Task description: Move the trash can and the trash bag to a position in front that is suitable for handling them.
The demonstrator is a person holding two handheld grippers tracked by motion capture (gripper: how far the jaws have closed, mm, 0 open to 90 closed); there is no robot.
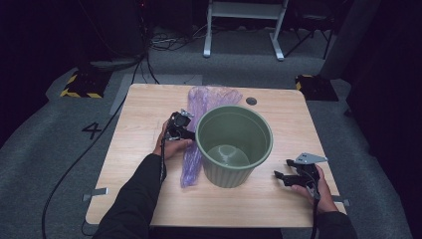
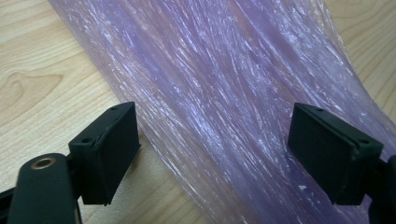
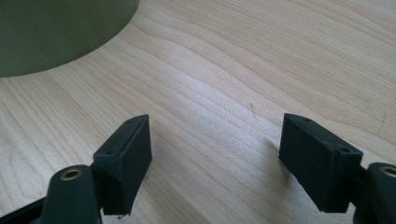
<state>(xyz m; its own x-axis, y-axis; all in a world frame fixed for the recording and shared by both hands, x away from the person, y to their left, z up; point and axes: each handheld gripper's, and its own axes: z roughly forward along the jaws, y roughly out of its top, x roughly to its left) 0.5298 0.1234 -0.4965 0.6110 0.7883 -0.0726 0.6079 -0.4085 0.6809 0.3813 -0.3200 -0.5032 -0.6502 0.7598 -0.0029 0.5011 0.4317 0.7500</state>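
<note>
Bag (image 2: pixel 224 93), purple thin plastic, lies flat and bunched lengthwise on the wooden table (image 1: pixel 139 199), running from 12 o'clock down to 8 o'clock of the green ribbed bin (image 1: pixel 234 145), touching its left side. My left gripper (image 1: pixel 185 133) hovers low over the bag, jaws wide apart straddling the film, nothing pinched. My right gripper (image 1: pixel 281 178) sits at 4 o'clock of the bin, jaws apart over bare wood, empty. I judge the bag very light, limp, crinkly and slick; it will slide and tear if yanked. Best hold: pinch a gathered fold near the upper end, deep between the pads.
</note>
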